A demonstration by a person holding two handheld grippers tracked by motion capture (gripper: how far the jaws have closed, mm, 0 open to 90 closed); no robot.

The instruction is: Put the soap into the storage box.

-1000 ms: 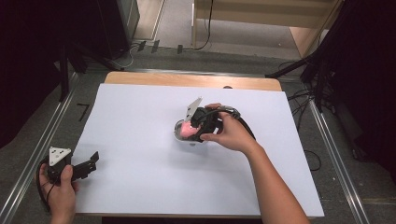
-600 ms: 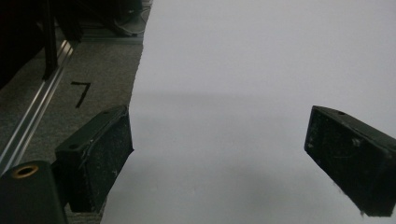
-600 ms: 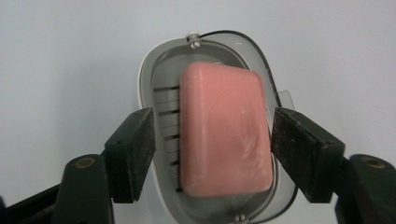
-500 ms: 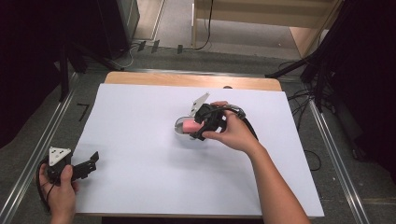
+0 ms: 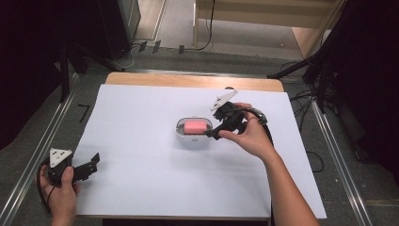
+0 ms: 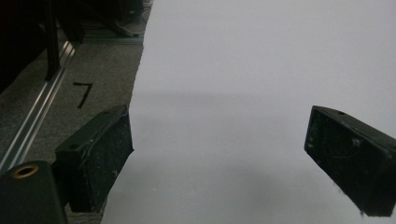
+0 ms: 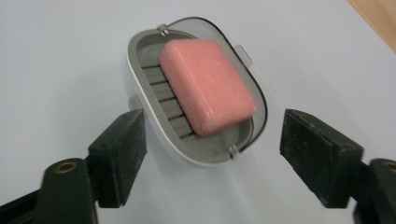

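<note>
With jaws wide and empty, the right gripper (image 7: pixel 212 154) could nudge the white oval soap dish (image 7: pixel 154 123), sliding its pink rectangular soap bar (image 7: pixel 208 91).

The pink rectangular soap bar (image 7: pixel 208 85) looked slightly blurred along its near edge. The person's right forearm (image 5: pixel 289 188) ran off the frame's near edge.

This looks like a lab or test room: a table (image 5: pixel 141 188) covered with a plain white sheet stands on grey carpet (image 5: pixel 47 136), flanked by metal rails (image 5: pixel 42 141), with black curtains (image 5: pixel 28 56) at both sides and cables (image 5: pixel 301 96) (loose on the floor).
</note>
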